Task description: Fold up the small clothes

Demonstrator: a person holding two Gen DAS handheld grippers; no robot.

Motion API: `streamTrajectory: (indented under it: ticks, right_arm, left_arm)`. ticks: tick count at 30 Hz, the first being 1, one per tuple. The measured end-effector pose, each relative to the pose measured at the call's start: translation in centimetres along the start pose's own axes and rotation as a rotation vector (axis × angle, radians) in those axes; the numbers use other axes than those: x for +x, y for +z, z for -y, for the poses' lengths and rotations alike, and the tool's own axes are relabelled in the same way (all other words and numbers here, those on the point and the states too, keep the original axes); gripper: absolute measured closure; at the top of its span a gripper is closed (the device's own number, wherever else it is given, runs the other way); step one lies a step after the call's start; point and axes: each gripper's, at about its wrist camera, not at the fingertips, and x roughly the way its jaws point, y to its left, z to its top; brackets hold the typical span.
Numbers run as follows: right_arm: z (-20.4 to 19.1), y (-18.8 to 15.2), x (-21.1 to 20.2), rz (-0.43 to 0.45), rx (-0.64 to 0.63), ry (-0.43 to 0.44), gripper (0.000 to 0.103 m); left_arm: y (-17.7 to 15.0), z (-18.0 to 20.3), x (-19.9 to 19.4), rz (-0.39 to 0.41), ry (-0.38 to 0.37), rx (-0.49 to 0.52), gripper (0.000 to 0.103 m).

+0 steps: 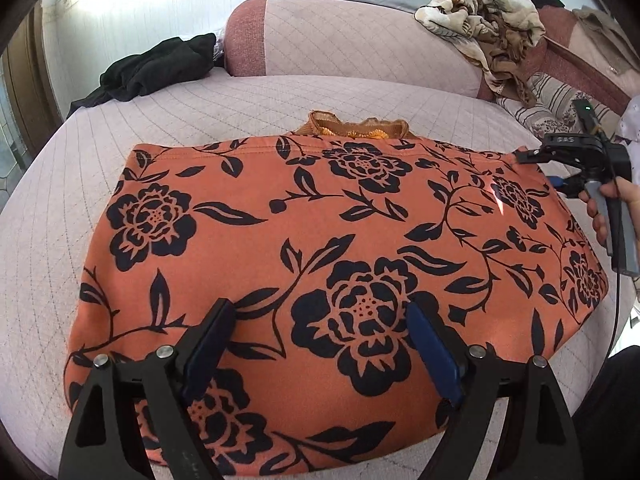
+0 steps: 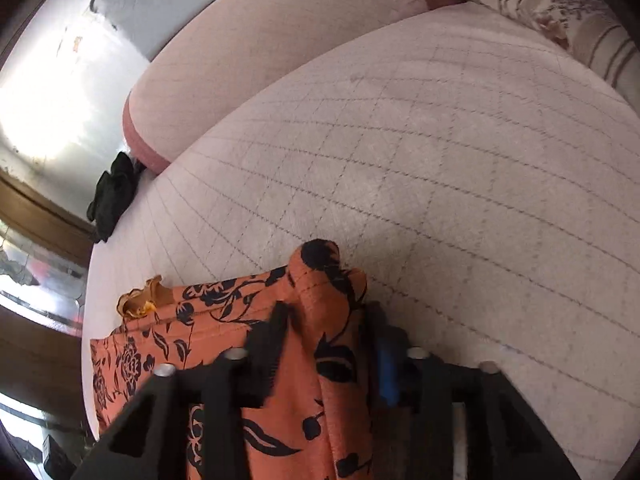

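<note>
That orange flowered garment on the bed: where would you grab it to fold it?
Take the orange flowered garment by a far hemmed corner, coming in from its side edge. It lies flat, so only corners and edges offer a pinchable lip; the right hand-held gripper already straddles one.

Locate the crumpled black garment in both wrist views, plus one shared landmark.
Left wrist: crumpled black garment lies upper left, on the quilted pink cover beside the pink bolster's end.
Right wrist: same garment sits at the left edge, mid-height, below the bolster's end.
Shared landmark: orange lace trim poking from the orange floral cloth's far edge.
</note>
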Motion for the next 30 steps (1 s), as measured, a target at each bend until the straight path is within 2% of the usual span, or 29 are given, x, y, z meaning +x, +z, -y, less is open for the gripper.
streamTrajectory:
  ticks: [2, 3, 5, 6, 8, 9, 10, 12, 13, 14, 15, 16, 17, 18, 19, 20, 22, 23, 24, 26, 30]
  right_arm:
    - [-0.8, -0.7, -3.1, 0.082, -0.023, -0.042, 0.034]
    - [-1.4, -1.4, -5.0, 0.114, -0.037, -0.008, 0.034]
    - [-2.8, -3.4, -7.6, 0.103, -0.045, 0.109, 0.034]
    - [-3.5, -4.9, -8.7, 0.082, -0.037, 0.195, 0.034]
    - [-4.3, -8.1, -9.5, 0.010, -0.012, 0.355, 0.034]
    - [-4.3, -9.4, -9.2, -0.019, 0.006, 0.391, 0.034]
    - [-3.7, -10.7, -8.6, -0.039, 0.031, 0.393, 0.033]
    - [-1.1, -12.3, -6.0, -0.086, 0.101, 0.296, 0.036]
    - [0.9, -12.7, -5.1, -0.088, 0.180, 0.318, 0.056]
    - [2.2, -13.0, -5.7, -0.051, 0.263, 0.333, 0.062]
    - [2.1, -13.1, -7.1, -0.004, 0.276, 0.320, 0.059]
    - [1.2, -13.2, -8.9, 0.056, 0.221, 0.281, 0.047]
    - [0.0, -13.6, -10.6, 0.108, 0.170, 0.267, 0.040]
    - [-0.9, -14.1, -11.6, 0.130, 0.144, 0.300, 0.028]
    - [-1.9, -14.7, -12.0, 0.115, 0.115, 0.355, 0.024]
    - [-2.6, -15.3, -11.9, 0.088, 0.080, 0.368, 0.024]
    - [-2.5, -16.0, -10.3, 0.058, 0.042, 0.255, 0.024]
    - [-1.2, -16.4, -8.7, 0.007, 0.091, 0.149, 0.024]
    - [-0.1, -16.6, -7.8, -0.033, 0.163, 0.130, 0.030]
    - [-0.4, -16.3, -9.4, 0.025, 0.153, 0.174, 0.029]
    - [-4.9, -15.1, -11.8, 0.070, -0.008, 0.235, 0.026]
  left_arm:
    - [-0.1, -0.5, -0.8, 0.016, -0.002, -0.022, 0.016]
    - [-0.1, -0.6, -0.9, 0.021, 0.000, -0.028, 0.016]
    - [-0.3, -0.9, -1.4, 0.027, 0.002, -0.037, 0.016]
    - [-0.5, -1.1, -1.6, 0.027, 0.002, -0.041, 0.016]
    - [-0.8, -1.5, -1.9, 0.021, 0.008, -0.054, 0.016]
    - [-0.9, -1.6, -1.9, 0.018, 0.010, -0.058, 0.016]
    - [-1.2, -1.8, -2.0, 0.013, 0.012, -0.063, 0.016]
    - [-1.6, -2.0, -1.9, -0.008, 0.016, -0.067, 0.016]
    - [-1.8, -2.0, -2.0, -0.018, 0.020, -0.065, 0.016]
    - [-2.0, -2.0, -2.3, -0.015, 0.024, -0.060, 0.016]
    - [-2.3, -2.1, -2.8, -0.006, 0.030, -0.056, 0.016]
    - [-2.4, -2.2, -3.1, 0.001, 0.037, -0.056, 0.016]
    - [-2.5, -2.3, -3.4, 0.003, 0.042, -0.061, 0.016]
    - [-2.5, -2.4, -3.6, 0.004, 0.045, -0.072, 0.016]
    - [-2.5, -2.4, -3.7, 0.004, 0.051, -0.083, 0.016]
    - [-2.5, -2.4, -3.8, 0.003, 0.056, -0.090, 0.016]
    - [-2.4, -2.3, -4.2, 0.005, 0.077, -0.094, 0.016]
    - [-2.4, -2.3, -4.4, 0.009, 0.081, -0.095, 0.016]
    - [-2.4, -2.3, -4.7, 0.014, 0.081, -0.092, 0.016]
    - [-2.5, -2.3, -5.2, 0.028, 0.088, -0.087, 0.016]
    - [-2.4, -2.7, -4.7, 0.012, 0.087, -0.100, 0.016]
